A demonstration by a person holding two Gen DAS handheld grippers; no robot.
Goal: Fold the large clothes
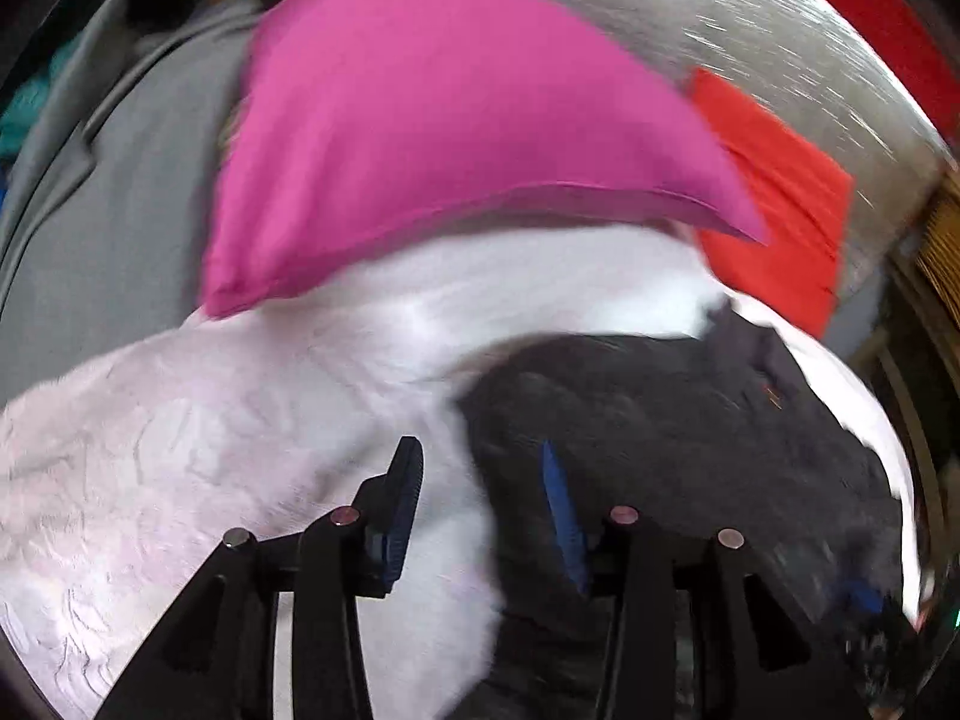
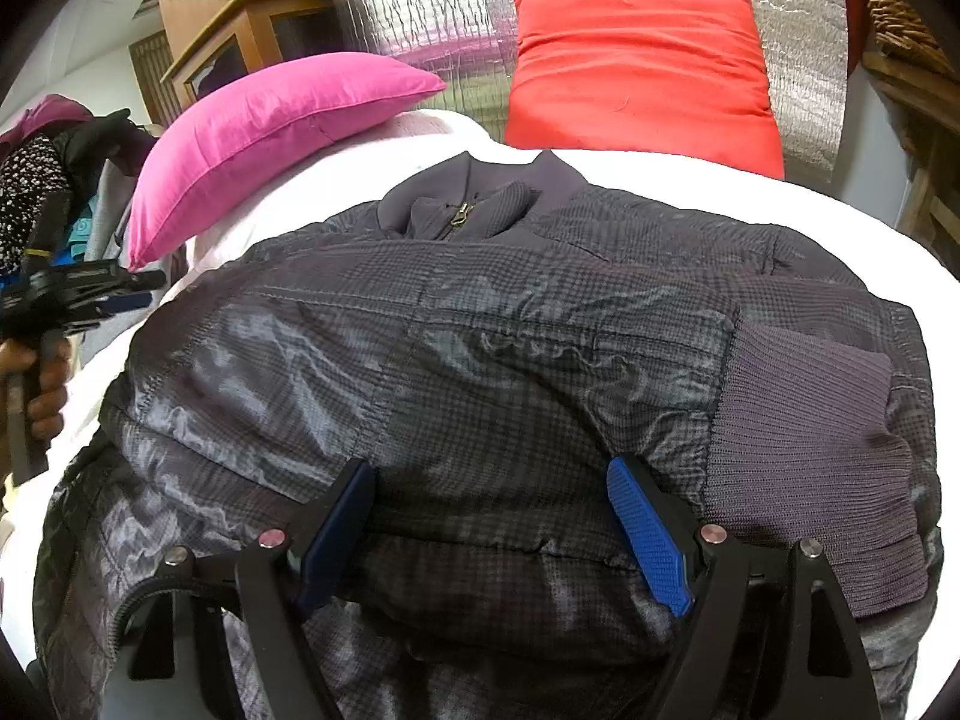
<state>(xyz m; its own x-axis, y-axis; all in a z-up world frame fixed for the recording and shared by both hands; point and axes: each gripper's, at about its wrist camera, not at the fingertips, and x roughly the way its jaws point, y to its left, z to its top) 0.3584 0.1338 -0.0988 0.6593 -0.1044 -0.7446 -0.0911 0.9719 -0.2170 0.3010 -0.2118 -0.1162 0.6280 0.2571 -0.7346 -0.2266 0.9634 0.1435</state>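
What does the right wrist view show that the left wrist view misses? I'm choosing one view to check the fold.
Only the right wrist view shows the jacket's zipped collar, ribbed cuff and the left tool held off the jacket. Only the left wrist view shows a grey garment. Both show the dark jacket, pink pillow and red pillow.

**No legible text in either view**

Nothing readable appeared on the dark jacket (image 2: 480, 330), the pink pillow (image 2: 270, 126) or the red pillow (image 2: 642, 66). The jacket carried only a fine check weave and a metal zip pull at the collar (no brand tag showed). The left wrist view was motion-blurred, so any small marking there could not be made out.
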